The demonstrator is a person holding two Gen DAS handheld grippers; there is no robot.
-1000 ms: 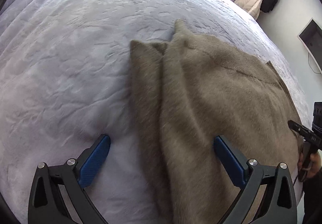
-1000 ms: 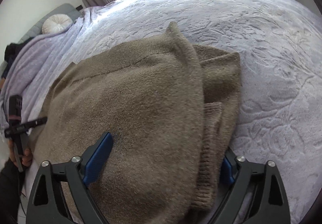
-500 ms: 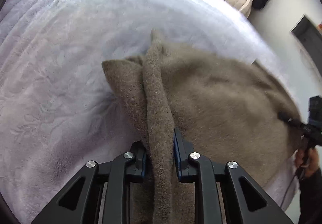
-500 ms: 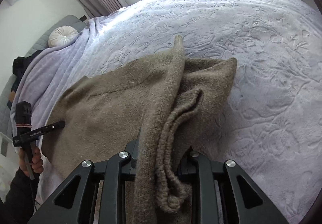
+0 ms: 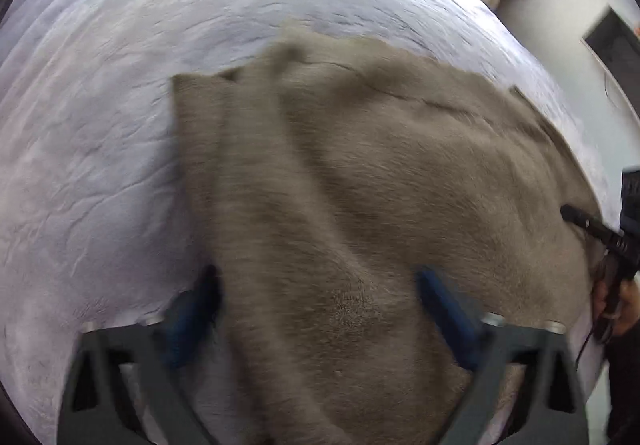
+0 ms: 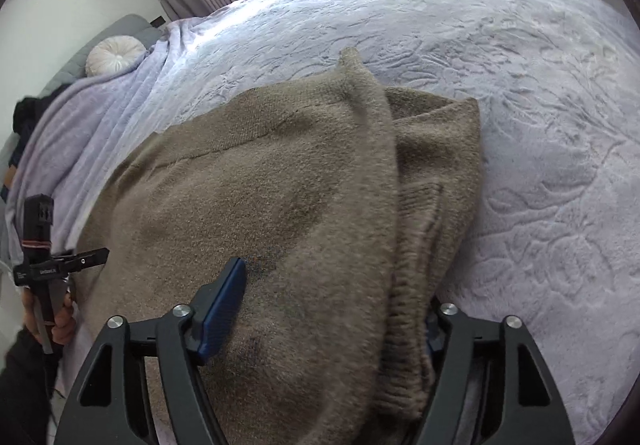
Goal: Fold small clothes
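Both our grippers, left gripper (image 5: 320, 309) and right gripper (image 6: 332, 309), sit spread wide, gripping nothing.
The brown knit sweater (image 6: 280, 205) lies mid-frame on the lavender bedspread (image 6: 540, 125), folded edges between each gripper's fingers, likely for a fresh grab.

One brown sweater (image 6: 280, 205), one lilac bedspread (image 6: 540, 125), one round cushion (image 6: 114, 55).

No legible text anywhere, small white print on the left gripper (image 6: 60, 265) (too tiny)
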